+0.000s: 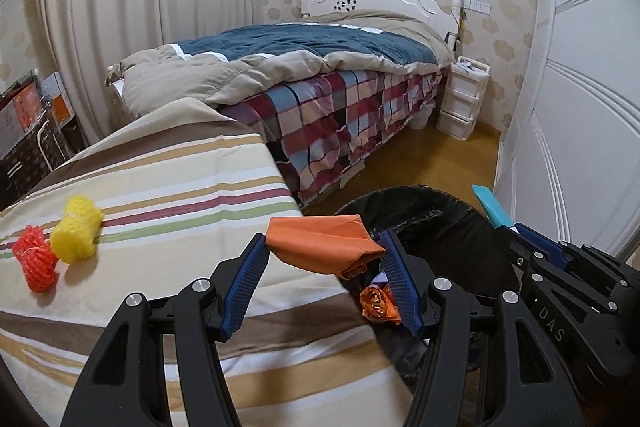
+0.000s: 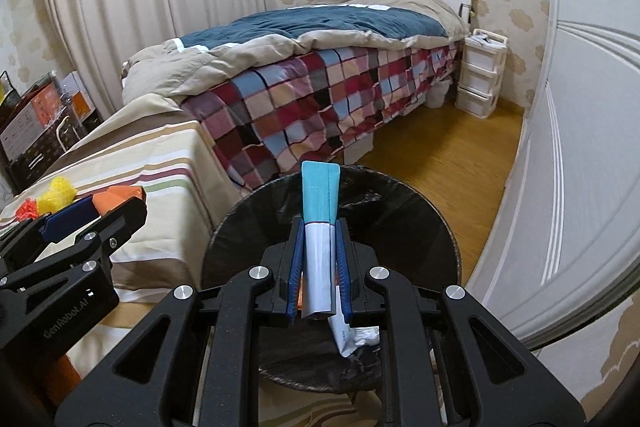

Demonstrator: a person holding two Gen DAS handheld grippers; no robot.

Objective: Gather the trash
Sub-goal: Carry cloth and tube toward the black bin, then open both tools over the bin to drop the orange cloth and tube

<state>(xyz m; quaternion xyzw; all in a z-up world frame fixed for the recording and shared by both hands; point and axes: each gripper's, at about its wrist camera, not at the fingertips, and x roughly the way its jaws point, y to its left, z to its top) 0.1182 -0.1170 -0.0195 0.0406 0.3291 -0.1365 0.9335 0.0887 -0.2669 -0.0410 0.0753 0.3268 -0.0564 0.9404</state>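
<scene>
My left gripper [image 1: 322, 247] is shut on a folded orange paper [image 1: 320, 241], held at the edge of the striped bed [image 1: 160, 187] beside the black-lined trash bin [image 1: 440, 227]. An orange wrapper [image 1: 378, 303] lies inside the bin below it. A yellow foam net [image 1: 78, 229] and a red foam net [image 1: 34, 259] lie on the striped cover at left. My right gripper [image 2: 319, 227] is shut on a teal-and-white tube [image 2: 319, 223], held over the bin [image 2: 248, 227]. A white wrapper [image 2: 352, 335] lies in the bin.
A second bed [image 2: 320, 87] with a plaid blanket stands behind. A white drawer unit [image 2: 480, 71] sits by the headboard. A white wardrobe [image 2: 580, 147] fills the right side. Boxes [image 1: 36, 107] stand at far left. Wooden floor [image 2: 440, 155] runs beyond the bin.
</scene>
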